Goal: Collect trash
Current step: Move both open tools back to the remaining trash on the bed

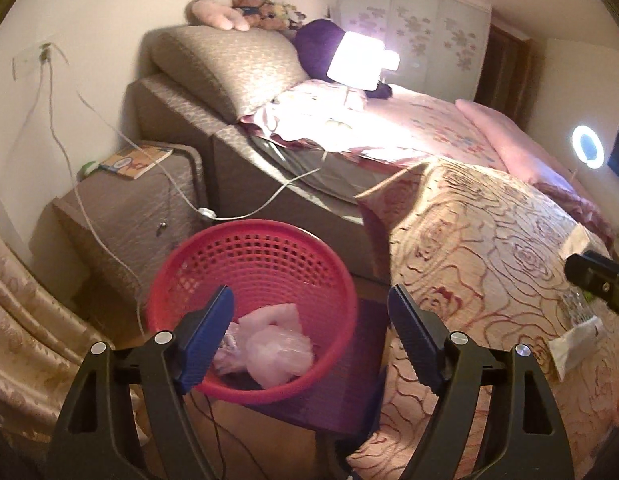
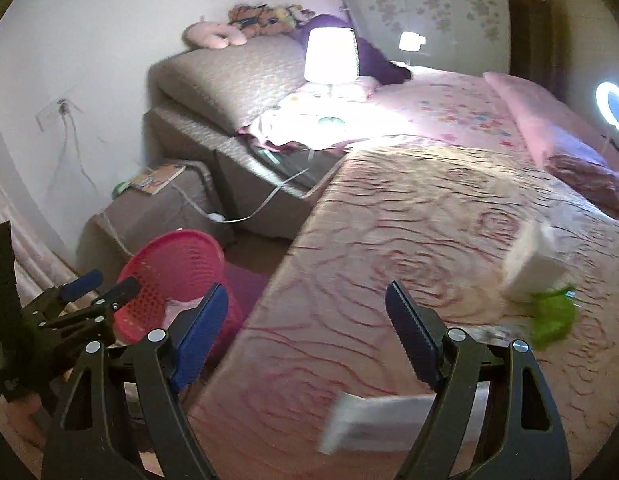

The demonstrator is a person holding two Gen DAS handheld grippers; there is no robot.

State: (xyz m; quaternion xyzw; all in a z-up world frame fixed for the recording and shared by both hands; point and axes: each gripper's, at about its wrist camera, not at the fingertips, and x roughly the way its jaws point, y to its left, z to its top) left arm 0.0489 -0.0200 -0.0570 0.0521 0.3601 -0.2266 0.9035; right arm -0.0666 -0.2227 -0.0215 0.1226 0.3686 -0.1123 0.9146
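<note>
Two grippers empty, left gripper (image 1: pixel 311 314) jaws wide above red basket (image 1: pixel 251 312), right gripper (image 2: pixel 307 314) agape over bedspread (image 2: pixel 429 216)

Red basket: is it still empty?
No. In the left wrist view the red basket already holds crumpled pale plastic and tissue trash at its bottom.

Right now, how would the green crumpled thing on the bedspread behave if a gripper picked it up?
The green wrapper looks like thin crumpled film, so probably light and floppy. It would likely crush flat between pads rather than resist. It lies against a white packet, which a push might nudge.
</note>
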